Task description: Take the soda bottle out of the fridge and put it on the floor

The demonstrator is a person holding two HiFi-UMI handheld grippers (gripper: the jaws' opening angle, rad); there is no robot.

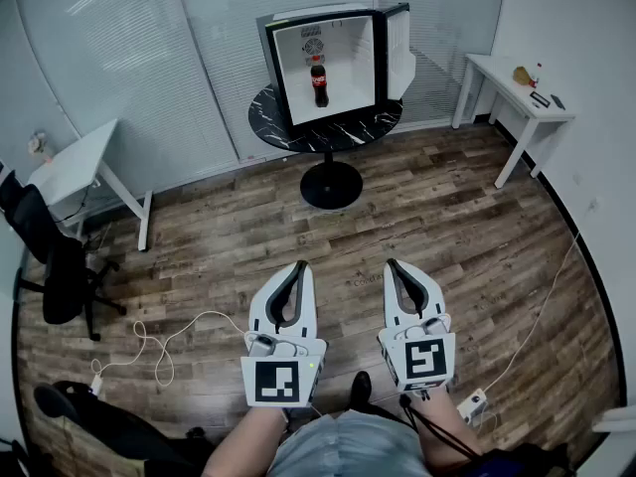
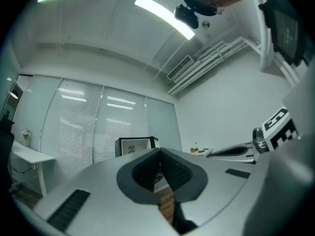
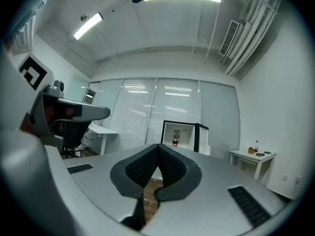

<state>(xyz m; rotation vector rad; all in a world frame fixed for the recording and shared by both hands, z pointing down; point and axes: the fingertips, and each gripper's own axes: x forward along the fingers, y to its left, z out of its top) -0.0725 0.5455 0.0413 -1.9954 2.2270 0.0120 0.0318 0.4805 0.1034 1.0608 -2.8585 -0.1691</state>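
The soda bottle [image 1: 319, 84], dark with a red label, stands upright inside a small white fridge [image 1: 343, 30] whose door hangs open to the right. The fridge sits on a round black marble table [image 1: 368, 127] across the room. In the right gripper view the bottle [image 3: 174, 142] shows small inside the fridge [image 3: 189, 132]; in the left gripper view only the fridge [image 2: 132, 145] is clear. My left gripper [image 1: 300, 265] and right gripper [image 1: 394, 263] are held side by side low over the wooden floor, far from the fridge. Both are shut with nothing between the fingers.
A white desk [image 1: 84, 157] and a black office chair [image 1: 55, 261] stand at the left. Another white desk [image 1: 512, 87] with small items stands at the right wall. A white cable [image 1: 159, 341] and a power strip [image 1: 470, 403] lie on the floor near my feet.
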